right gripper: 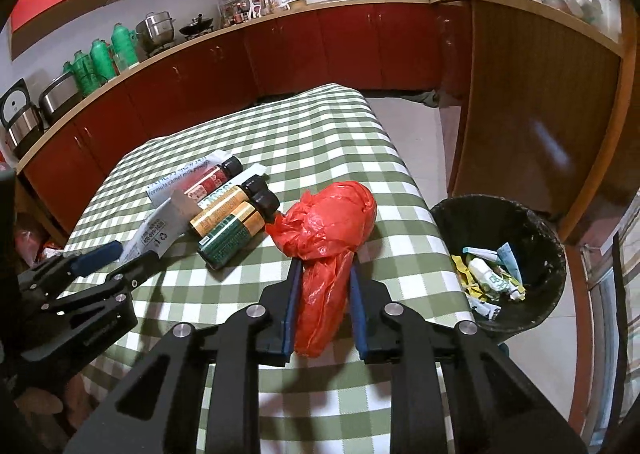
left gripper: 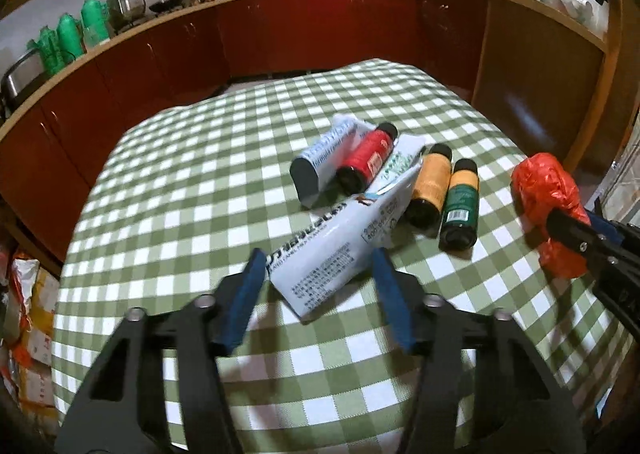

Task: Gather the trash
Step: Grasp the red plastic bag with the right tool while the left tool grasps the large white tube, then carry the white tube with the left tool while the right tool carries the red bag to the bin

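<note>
Clamping a crinkled red plastic bag [right gripper: 328, 238] between blue pads, right gripper [right gripper: 323, 274] above green-checked tablecloth [right gripper: 320, 142]. Straddling, jaws wide, a flattened white carton [left gripper: 332, 250]: left gripper [left gripper: 318, 270]. Beyond, three glossy dark bottles [left gripper: 430, 184]. Right, on floor, black-lined bin [right gripper: 520, 214] holding scraps.

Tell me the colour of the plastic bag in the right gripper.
Red-orange; the plastic bag shows best in the right wrist view, between the right gripper fingers.

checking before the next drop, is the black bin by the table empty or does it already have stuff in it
Not empty. The black bin already holds a loose pile of wrappers and small packets in its bottom, well below the rim.
</note>
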